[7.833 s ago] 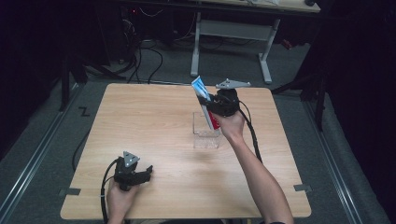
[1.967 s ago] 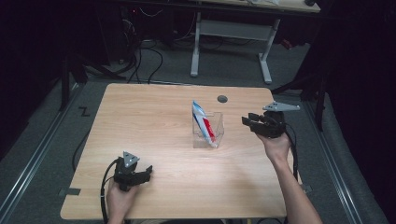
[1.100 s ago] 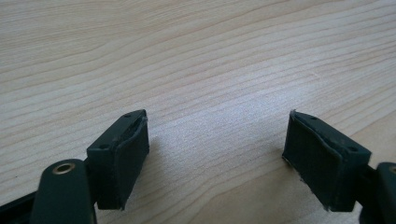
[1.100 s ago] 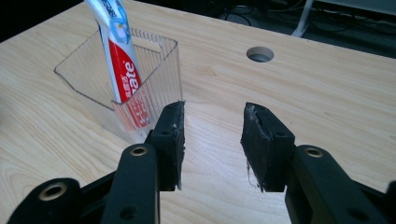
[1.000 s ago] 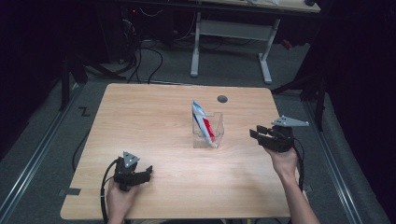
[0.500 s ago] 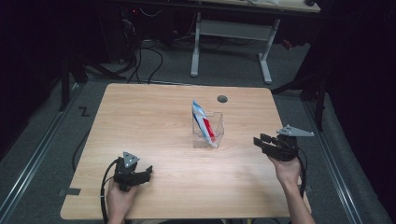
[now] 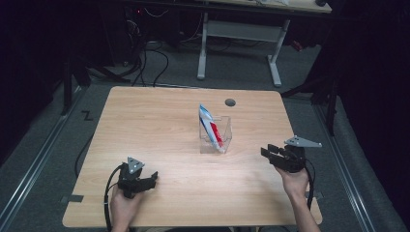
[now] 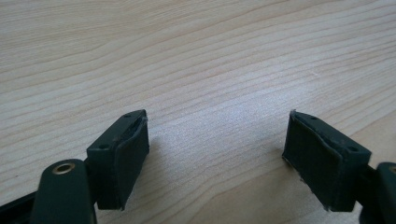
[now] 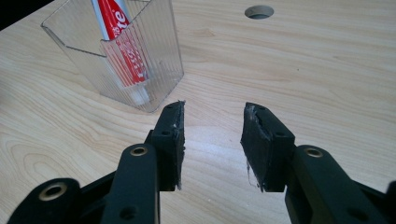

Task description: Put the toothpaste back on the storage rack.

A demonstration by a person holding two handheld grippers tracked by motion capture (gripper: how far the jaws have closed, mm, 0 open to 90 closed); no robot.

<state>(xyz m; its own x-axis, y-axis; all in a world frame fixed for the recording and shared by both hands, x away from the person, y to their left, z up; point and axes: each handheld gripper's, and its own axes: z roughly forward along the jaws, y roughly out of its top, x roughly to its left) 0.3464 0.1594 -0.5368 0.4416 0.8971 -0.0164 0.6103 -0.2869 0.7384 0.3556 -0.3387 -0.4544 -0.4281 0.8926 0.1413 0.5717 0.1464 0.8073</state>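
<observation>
A clear ribbed plastic cup (image 7: 216, 135) (image 9: 140, 60) stands near the middle of the wooden table (image 7: 159, 125). A red, white and blue toothpaste tube (image 7: 211, 126) (image 9: 120, 42) leans inside it, cap end down. My right gripper (image 7: 270, 153) (image 9: 212, 140) rests low over the table to the right of the cup, open, with nothing between its jaws. My left gripper (image 7: 149, 178) (image 8: 217, 158) lies at the front left of the table, open wide over bare wood.
A round cable hole (image 7: 230, 102) (image 9: 258, 11) sits in the table behind the cup. Black cables trail from both grippers off the front edge. A white desk frame (image 7: 241, 34) and floor cables (image 7: 150, 58) lie beyond the table's far edge.
My right gripper let go of the toothpaste tube in the cup, then drew back to the right and toward the front edge. The left gripper has stayed still.
</observation>
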